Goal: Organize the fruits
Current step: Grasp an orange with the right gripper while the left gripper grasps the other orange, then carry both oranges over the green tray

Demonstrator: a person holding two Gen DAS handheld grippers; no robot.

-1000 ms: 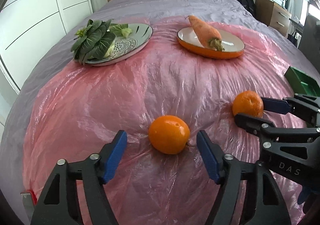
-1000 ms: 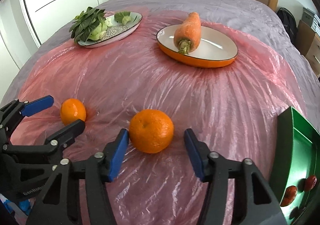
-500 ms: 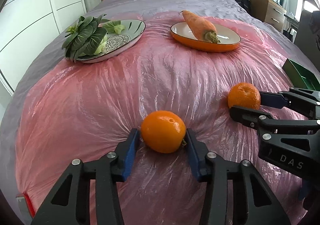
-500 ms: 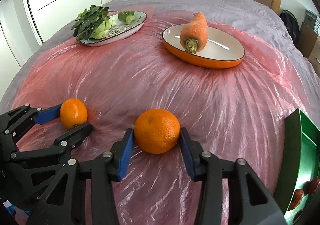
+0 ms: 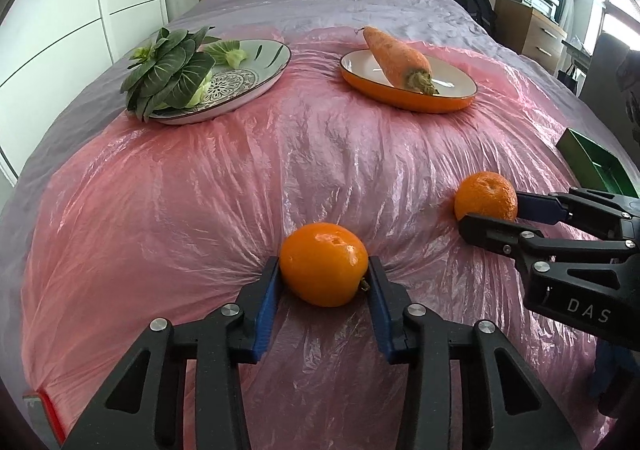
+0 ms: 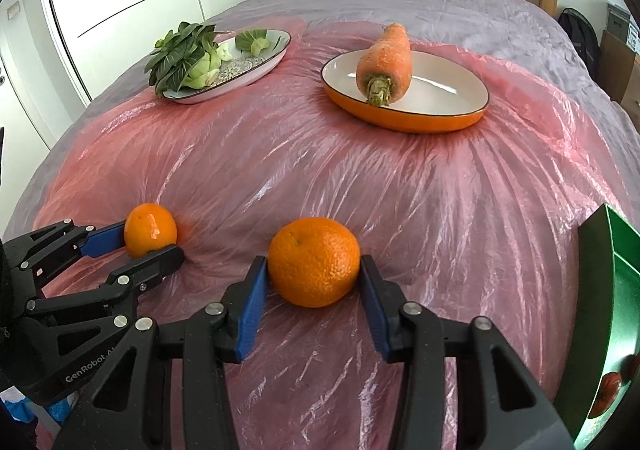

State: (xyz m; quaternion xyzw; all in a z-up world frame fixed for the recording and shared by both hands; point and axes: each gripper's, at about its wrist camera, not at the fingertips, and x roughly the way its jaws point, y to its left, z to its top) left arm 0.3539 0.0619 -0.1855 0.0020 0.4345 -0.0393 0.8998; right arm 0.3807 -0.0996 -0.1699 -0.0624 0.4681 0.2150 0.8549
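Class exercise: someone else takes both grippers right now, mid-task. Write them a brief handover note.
Left gripper: just closed, fingers pressing the smooth orange, which sits on the pink plastic sheet.
Right gripper: fingers against the dimpled orange, also on the sheet.
Green tray at the right holds small red fruits.
Done: both oranges gripped.
Left: lift them, probably into the tray.

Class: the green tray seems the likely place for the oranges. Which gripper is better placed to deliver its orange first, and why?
Probably right: the right gripper grips its orange beside the green tray; the left gripper, gripping the other orange, is farther from it.
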